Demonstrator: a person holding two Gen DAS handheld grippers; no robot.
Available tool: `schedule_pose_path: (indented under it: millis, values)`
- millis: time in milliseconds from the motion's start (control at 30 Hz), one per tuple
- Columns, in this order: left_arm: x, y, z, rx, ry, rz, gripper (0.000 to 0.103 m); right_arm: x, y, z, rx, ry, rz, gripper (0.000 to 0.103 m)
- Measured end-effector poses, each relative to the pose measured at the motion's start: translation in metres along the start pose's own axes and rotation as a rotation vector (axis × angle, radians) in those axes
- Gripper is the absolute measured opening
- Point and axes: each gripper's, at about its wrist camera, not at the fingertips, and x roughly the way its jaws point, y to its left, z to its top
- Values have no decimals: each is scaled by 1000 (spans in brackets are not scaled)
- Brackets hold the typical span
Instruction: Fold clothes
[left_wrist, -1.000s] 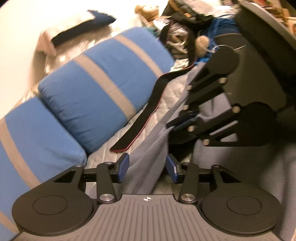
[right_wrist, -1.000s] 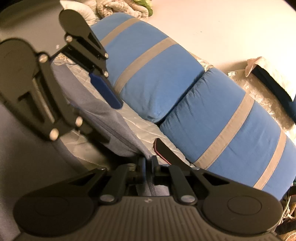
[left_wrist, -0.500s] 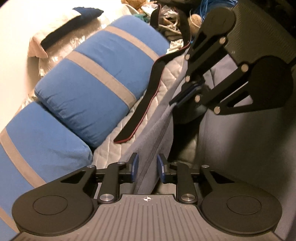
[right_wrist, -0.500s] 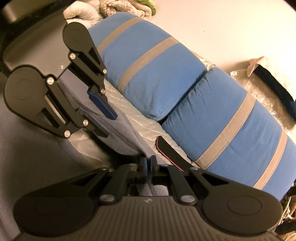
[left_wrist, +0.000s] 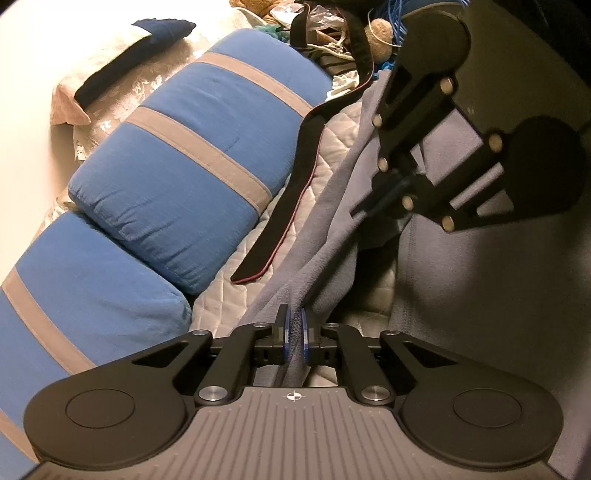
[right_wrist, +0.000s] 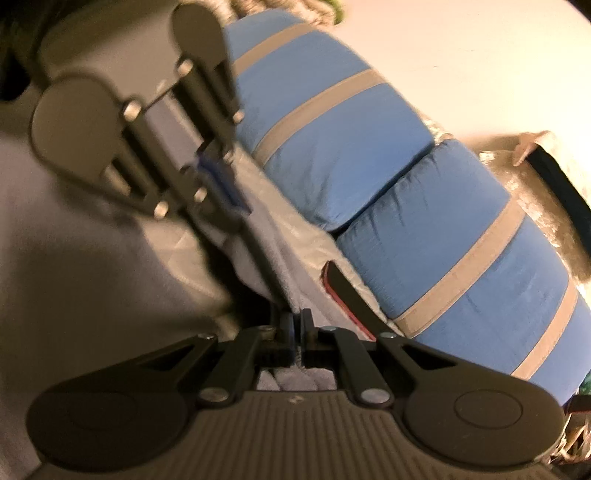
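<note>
Left wrist view: left gripper (left_wrist: 294, 334) is clamped on one grey garment (left_wrist: 332, 206), stretched over the quilted bed (left_wrist: 332, 136) beside two blue pillows (left_wrist: 192, 166) and one black belt (left_wrist: 291, 199).

Right wrist view: right gripper (right_wrist: 295, 332) clenched on that garment too.

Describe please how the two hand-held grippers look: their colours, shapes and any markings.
Both look the same. The left gripper and the right gripper have black linkage arms with silver rivets, round black discs at each side, blue pads on the fingers, and a grey ribbed base carrying a small crosshair mark. No cables or sleeves show.
</note>
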Motion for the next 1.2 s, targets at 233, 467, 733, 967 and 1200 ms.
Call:
schedule_pose_path:
  millis: [233, 467, 733, 967, 1200]
  values:
    - [-3, 8, 1, -44, -5, -9, 6, -1, 16, 14, -56, -67, -64, 37]
    - [-6, 9, 2, -65, -10, -19, 6, 8, 35, 26, -156, -92, -101, 37]
    - [-11, 12, -5, -86, -39, -9, 18, 16, 39, 31, -190, -75, -79, 3]
    - [-11, 12, -32, -75, 29, 34, 28, 10, 26, 35, -121, -71, -48, 2]
    - [-9, 18, -60, -53, 128, 99, 29, 0, 22, 33, -78, -59, -4, 2]
